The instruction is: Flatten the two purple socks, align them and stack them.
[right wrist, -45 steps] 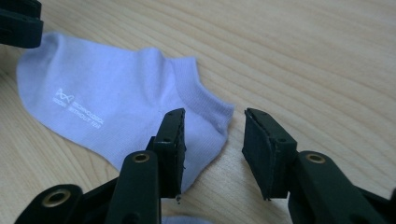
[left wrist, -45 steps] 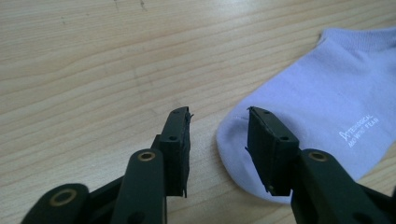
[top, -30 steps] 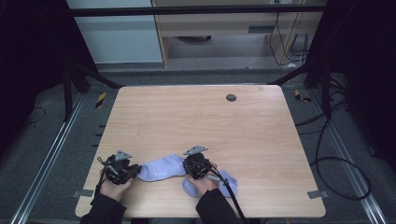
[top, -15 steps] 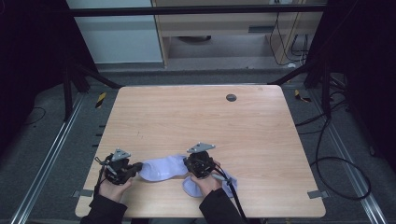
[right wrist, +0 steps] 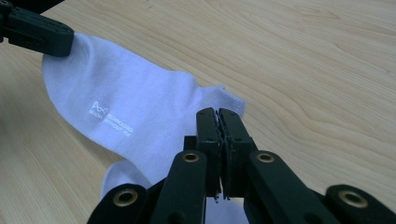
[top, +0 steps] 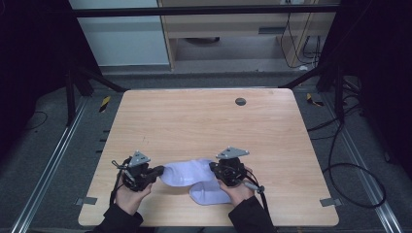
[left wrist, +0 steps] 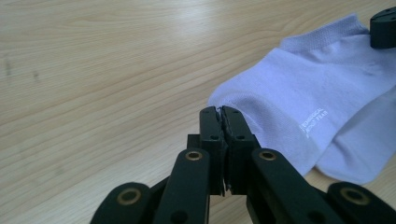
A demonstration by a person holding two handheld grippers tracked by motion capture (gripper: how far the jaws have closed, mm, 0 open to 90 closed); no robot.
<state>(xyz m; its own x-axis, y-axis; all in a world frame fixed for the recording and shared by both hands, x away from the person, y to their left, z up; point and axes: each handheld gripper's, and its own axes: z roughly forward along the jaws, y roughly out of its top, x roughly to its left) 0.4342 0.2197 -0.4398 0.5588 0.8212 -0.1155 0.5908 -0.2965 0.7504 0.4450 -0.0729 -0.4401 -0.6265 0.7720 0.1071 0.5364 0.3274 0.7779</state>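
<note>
White sock [top: 187, 172] is pinched at opposite ends by the closed left gripper [top: 159, 171] and right gripper [top: 214, 167], stretched flat near the tabletop's [top: 204, 121] front edge.

Soft knit cloth on matt pale wood, gripped by black plastic.

The sock [left wrist: 299, 93] is fine-ribbed lilac-white knit, matt, with small white printed lettering; a second sock [top: 209, 195] beneath looks alike. The counter [top: 204, 121] is light wood-grain, smooth with a faint sheen. Each claw, left [left wrist: 219, 111] and right [right wrist: 217, 112], is matt black plastic with brass-coloured rivets.
</note>
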